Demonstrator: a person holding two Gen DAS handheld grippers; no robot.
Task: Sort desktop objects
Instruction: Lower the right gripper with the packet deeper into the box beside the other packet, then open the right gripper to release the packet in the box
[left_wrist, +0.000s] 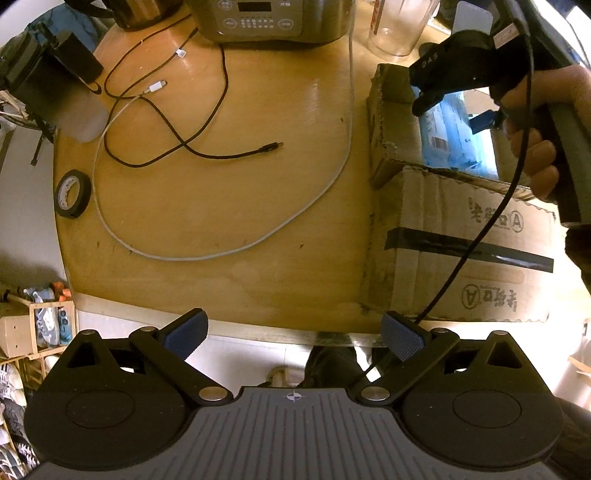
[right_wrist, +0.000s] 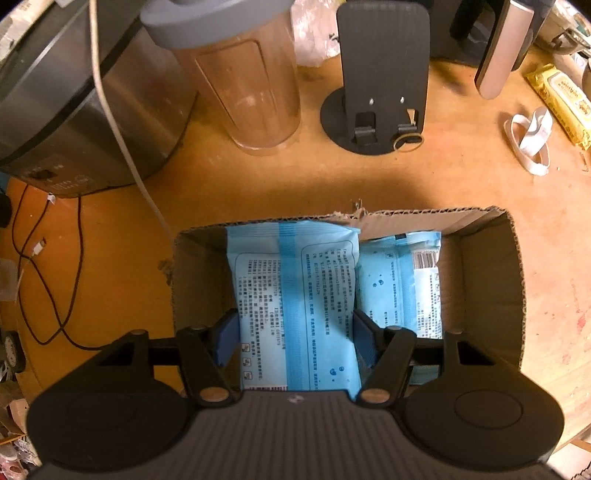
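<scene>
My right gripper (right_wrist: 295, 336) is over the open cardboard box (right_wrist: 491, 266) and is shut on a blue wipes packet (right_wrist: 295, 295), which it holds upright inside the box. A second blue packet (right_wrist: 402, 288) lies in the box to its right. The left wrist view shows the same box (left_wrist: 461, 236) at the right, with the right gripper (left_wrist: 458, 122) above it. My left gripper (left_wrist: 295, 338) is open and empty, at the table's near edge. A black cable (left_wrist: 207, 147), a white cable (left_wrist: 221, 251) and a black tape roll (left_wrist: 72, 194) lie on the wooden table (left_wrist: 240, 203).
A rice cooker (left_wrist: 273, 18) and a clear cup (left_wrist: 399, 29) stand at the back. In the right wrist view, a black phone stand (right_wrist: 380, 81), a white strap (right_wrist: 532, 136) and a yellow wipes pack (right_wrist: 561, 99) lie behind the box. A shoe rack (left_wrist: 40, 325) stands below left.
</scene>
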